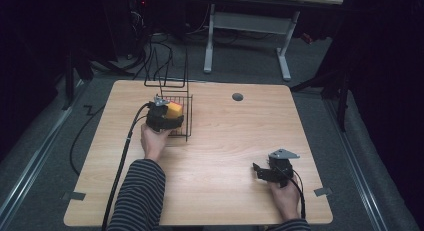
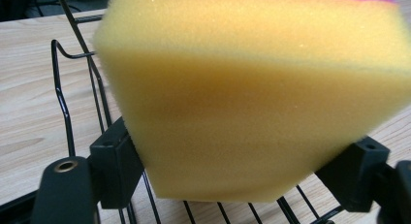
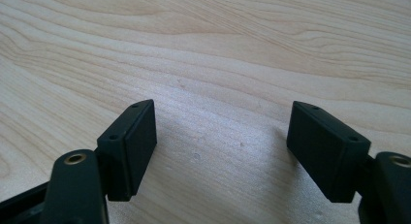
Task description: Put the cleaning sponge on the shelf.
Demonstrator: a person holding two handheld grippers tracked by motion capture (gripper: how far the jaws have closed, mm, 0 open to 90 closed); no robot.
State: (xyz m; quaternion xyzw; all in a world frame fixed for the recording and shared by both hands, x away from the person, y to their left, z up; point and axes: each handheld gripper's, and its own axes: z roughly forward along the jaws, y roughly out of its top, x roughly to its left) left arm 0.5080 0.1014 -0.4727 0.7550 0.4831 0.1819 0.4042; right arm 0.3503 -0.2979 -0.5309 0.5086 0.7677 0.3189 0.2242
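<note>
A yellow sponge (image 2: 252, 98) with a pink top layer sits between the jaws of my left gripper (image 2: 242, 156), whose pads press into its tapered lower end from both sides. Below it run the bars of a black wire basket (image 2: 63, 103). From above, the left gripper (image 1: 172, 116) holds the sponge (image 1: 174, 109) inside the wire basket (image 1: 188, 126) at the table's back left. My right gripper (image 1: 259, 171) rests low over the front right of the table. Its jaws stand wide apart over bare wood, as the right gripper (image 3: 223, 146) view shows, with nothing between them.
The wooden table (image 1: 225, 136) has a round cable hole (image 1: 237, 97) near its back edge. Tall wire loops (image 1: 167, 66) rise from the basket's far side. A black cable (image 1: 122, 156) trails from the left gripper along the left side. A white desk frame (image 1: 247, 36) stands beyond the table.
</note>
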